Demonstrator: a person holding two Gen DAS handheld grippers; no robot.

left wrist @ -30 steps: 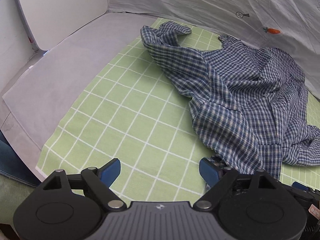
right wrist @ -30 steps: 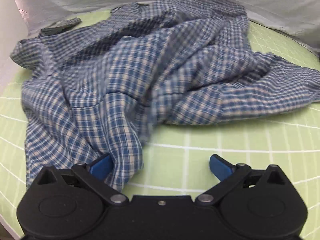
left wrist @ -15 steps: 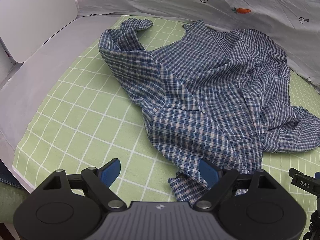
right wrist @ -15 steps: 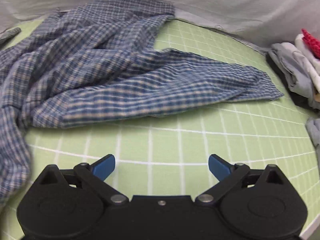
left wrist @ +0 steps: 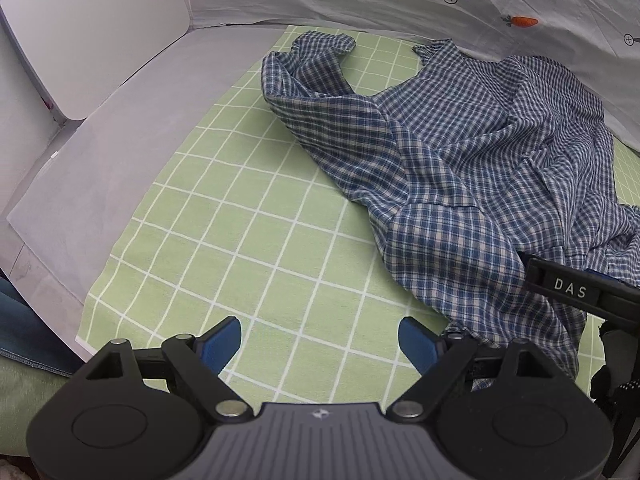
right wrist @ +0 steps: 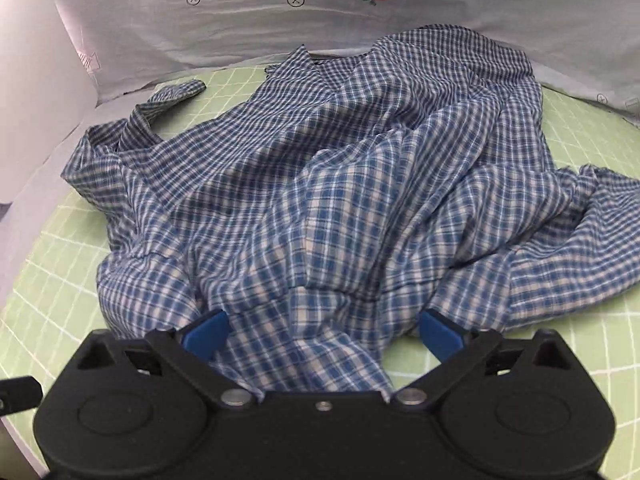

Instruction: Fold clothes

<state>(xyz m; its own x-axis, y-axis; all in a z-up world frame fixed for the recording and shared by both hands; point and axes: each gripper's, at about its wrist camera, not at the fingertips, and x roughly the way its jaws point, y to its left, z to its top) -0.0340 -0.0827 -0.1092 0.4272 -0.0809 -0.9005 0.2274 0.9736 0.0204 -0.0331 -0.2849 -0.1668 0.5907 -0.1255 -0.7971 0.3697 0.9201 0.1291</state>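
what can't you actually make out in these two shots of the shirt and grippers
- Checked shirt, left wrist view: its right side is cut off by the frame edge and covered by the right gripper's black body.
- Shirt's near hem, right wrist view: hidden under the right gripper, so whether the wide-apart pads touch cloth is unclear.
- Collar and buttons: lost in the crumpled folds in both views.
- Left gripper: open over the bare green grid mat.

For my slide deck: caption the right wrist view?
Open right claw straddles a crumpled blue checked shirt on the green grid mat.
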